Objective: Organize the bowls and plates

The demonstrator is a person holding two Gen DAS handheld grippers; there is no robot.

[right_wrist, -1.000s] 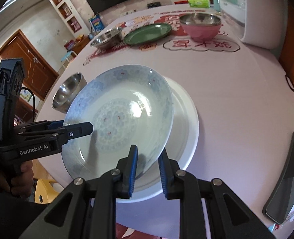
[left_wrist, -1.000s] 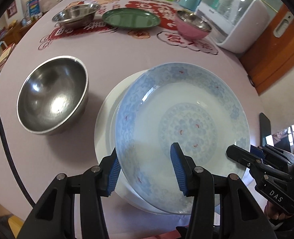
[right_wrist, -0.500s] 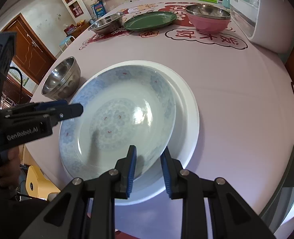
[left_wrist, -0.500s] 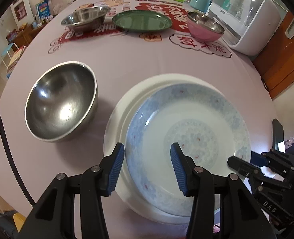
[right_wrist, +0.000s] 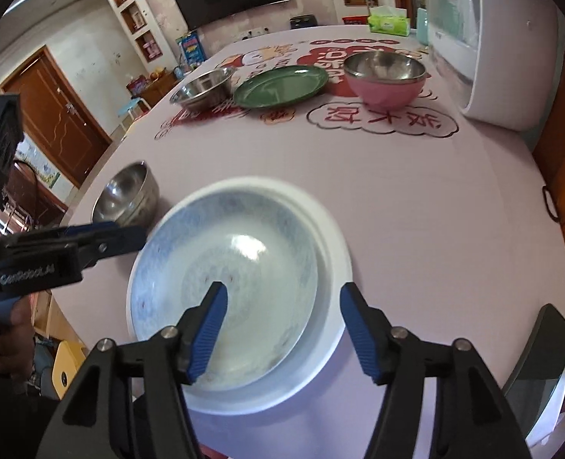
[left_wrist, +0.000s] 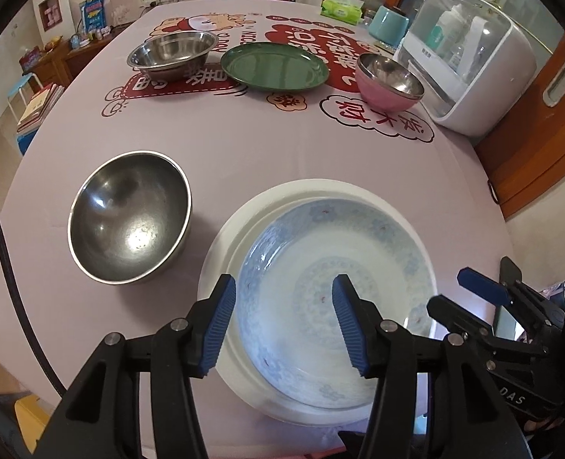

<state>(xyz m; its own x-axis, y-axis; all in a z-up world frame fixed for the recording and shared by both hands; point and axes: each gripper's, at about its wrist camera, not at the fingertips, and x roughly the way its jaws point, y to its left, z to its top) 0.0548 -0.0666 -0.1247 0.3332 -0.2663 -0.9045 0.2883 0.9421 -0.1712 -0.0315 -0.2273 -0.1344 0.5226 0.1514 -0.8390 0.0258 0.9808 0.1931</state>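
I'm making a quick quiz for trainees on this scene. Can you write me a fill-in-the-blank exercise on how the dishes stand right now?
1. The blue-patterned plate lies on a ____ plate.
2. The green plate sits between a steel bowl and a ____ bowl.
3. Both the left gripper and the right gripper hold ____.

Missing words: white; pink; nothing

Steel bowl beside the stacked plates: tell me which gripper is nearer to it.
Left. The left gripper hangs open over the blue-patterned plate, on the side toward the steel bowl. The right gripper hangs open on that plate's far side.
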